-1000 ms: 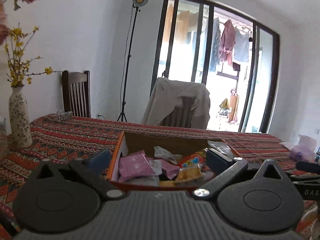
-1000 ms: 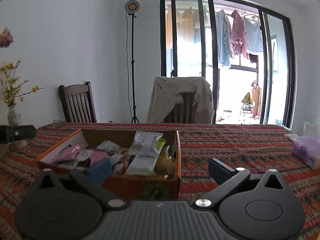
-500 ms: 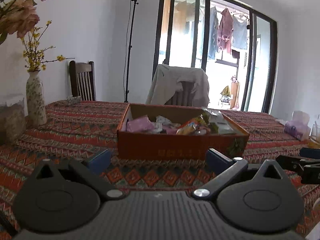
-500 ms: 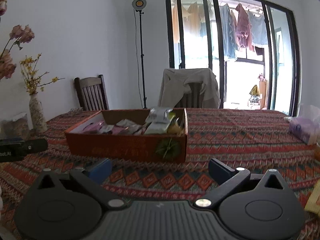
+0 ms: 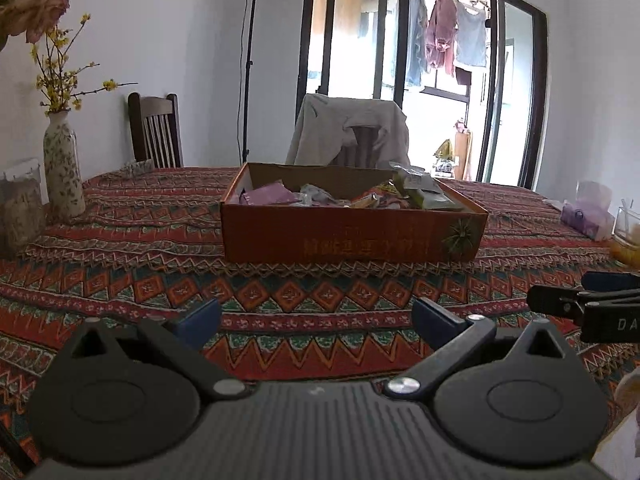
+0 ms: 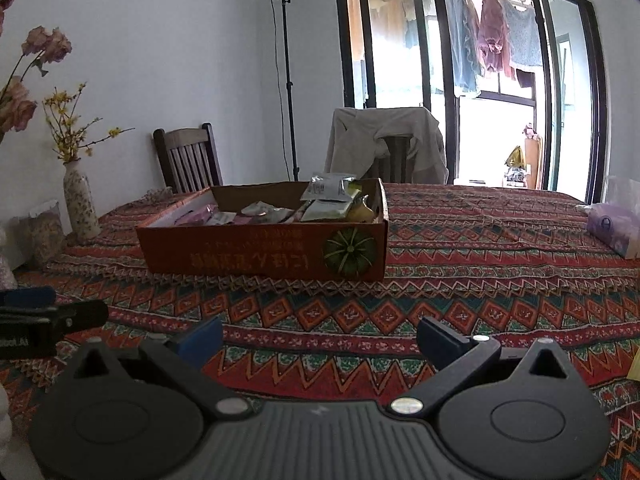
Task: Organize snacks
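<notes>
Both jaws wide apart, nothing held: left hand-held gripper [image 5: 316, 316], right hand-held gripper [image 6: 320, 336], low over the near edge of the bench [image 5: 304, 300]. Snacks [image 5: 344, 196] heaped in the orange box [image 5: 352, 240] mid-bench. Risks on approach: box pushed along the cloth; tall packet [image 6: 332, 188] at the right wall tipped out; vase [image 5: 62, 168] near the left edge struck.

Left tool [image 5: 316, 320] fingers spread wide, empty, right tool [image 6: 320, 334] likewise
</notes>
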